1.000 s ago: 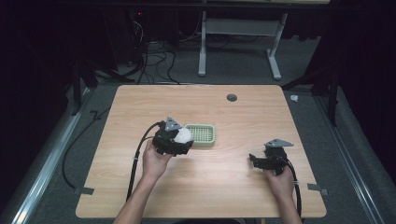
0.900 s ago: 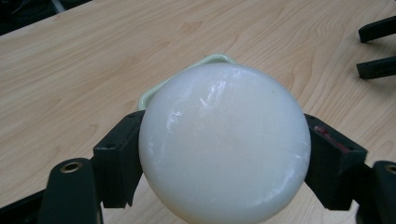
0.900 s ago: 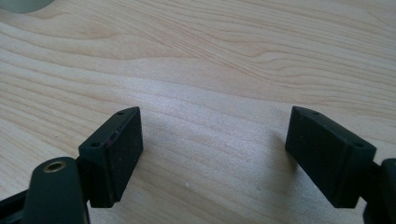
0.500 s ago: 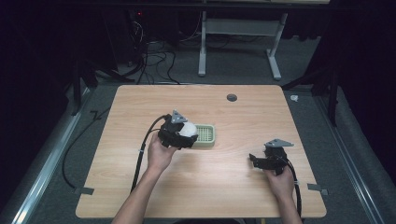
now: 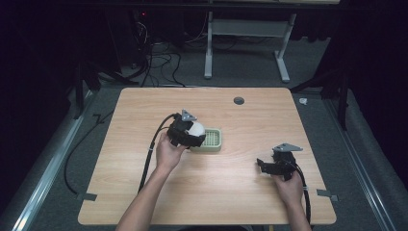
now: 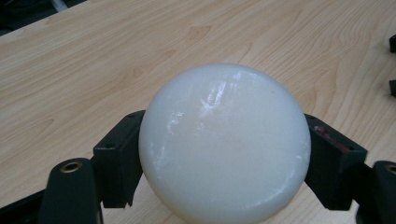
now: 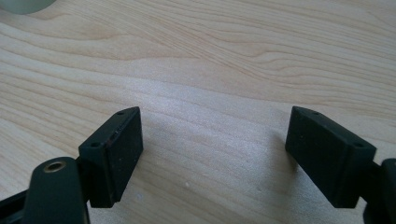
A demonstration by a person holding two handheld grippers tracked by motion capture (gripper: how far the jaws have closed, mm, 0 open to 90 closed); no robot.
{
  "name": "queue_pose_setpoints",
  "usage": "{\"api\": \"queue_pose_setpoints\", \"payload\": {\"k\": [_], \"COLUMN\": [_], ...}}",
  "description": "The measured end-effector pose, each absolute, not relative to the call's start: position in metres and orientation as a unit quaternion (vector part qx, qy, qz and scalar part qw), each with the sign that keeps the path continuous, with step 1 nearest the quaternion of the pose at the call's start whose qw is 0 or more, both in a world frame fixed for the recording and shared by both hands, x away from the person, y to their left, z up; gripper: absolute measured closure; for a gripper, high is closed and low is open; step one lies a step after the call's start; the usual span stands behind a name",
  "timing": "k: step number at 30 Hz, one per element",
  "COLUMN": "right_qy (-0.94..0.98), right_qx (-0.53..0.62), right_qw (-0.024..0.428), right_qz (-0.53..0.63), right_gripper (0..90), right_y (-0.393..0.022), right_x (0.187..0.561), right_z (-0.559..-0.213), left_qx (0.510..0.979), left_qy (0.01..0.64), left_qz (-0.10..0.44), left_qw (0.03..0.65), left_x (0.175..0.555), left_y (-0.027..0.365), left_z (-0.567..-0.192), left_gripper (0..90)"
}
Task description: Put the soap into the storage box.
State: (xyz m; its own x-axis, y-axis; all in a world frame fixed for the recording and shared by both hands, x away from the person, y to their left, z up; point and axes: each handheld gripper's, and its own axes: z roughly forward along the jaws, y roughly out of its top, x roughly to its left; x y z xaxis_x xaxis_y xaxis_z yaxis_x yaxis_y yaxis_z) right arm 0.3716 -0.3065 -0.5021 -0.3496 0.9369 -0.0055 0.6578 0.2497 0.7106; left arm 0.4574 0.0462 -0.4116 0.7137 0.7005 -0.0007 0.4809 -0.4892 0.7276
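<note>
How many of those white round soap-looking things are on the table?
1. The white round bar is clamped between the jaws of the left claw, at the left edge of the green slatted dish. Another could hide behind that claw.

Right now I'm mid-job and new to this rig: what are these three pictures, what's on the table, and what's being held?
A person holds a two-jaw gripper in each hand. The high view looks down on the wooden table; each gripper view looks along that gripper's own black jaws. The left gripper is shut on a white ball beside a small green basket. The right gripper has its jaws wide apart over bare wood, holding nothing.
</note>
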Motion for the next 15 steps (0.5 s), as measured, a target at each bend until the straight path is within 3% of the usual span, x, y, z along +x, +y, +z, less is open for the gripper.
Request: {"api": "queue_pose_setpoints", "payload": {"k": [15], "right_qy": [0.758], "right_qx": [0.526], "right_qw": [0.221], "right_qz": [0.316], "right_gripper": [19.8], "right_y": [-0.307], "right_x": [0.372], "right_z": [-0.502], "left_qx": [0.852], "left_qy": [0.360], "left_qz": [0.155], "left_qw": [0.347], "left_x": [0.472], "left_y": [0.039], "left_z": [-0.429], "left_gripper": [24.6]}}
